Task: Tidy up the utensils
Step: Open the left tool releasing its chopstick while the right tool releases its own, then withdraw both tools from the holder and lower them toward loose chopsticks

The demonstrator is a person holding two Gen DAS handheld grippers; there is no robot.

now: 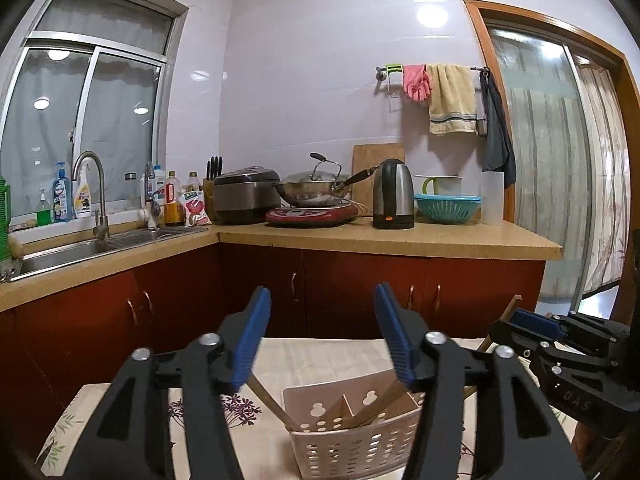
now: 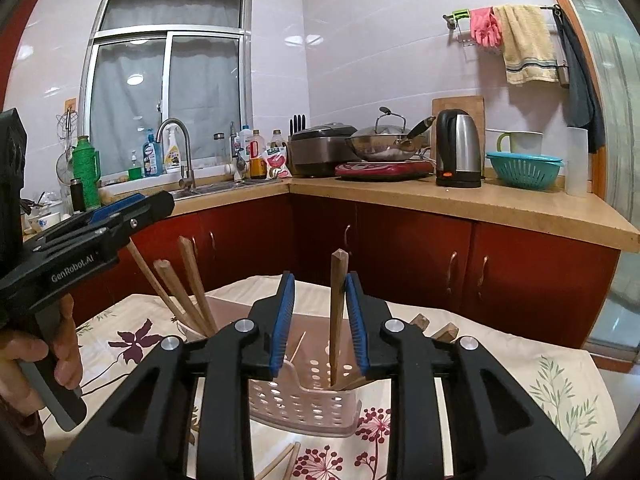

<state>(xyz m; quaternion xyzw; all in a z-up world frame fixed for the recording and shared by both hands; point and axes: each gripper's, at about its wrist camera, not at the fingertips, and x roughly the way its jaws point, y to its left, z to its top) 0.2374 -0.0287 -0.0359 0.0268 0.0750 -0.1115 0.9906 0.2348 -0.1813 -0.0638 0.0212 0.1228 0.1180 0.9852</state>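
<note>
Right wrist view: right gripper (image 2: 320, 312) parted around upright chopstick (image 2: 337, 320), above holder (image 2: 308, 400). Left gripper (image 1: 322, 340) wide open, empty, hovering near.

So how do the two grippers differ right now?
The left gripper has wide-open jaws holding nothing; the right gripper has narrower jaws flanking an upright chopstick that stands in the holder, touching its right pad. Both hover over the holder with blue pads.

White tiled walls (image 1: 320, 80), a window (image 1: 84, 120) at ten o'clock, red cabinets (image 1: 360, 280) under a beige counter (image 1: 400, 236), glass door (image 1: 560, 160) at three o'clock.
</note>
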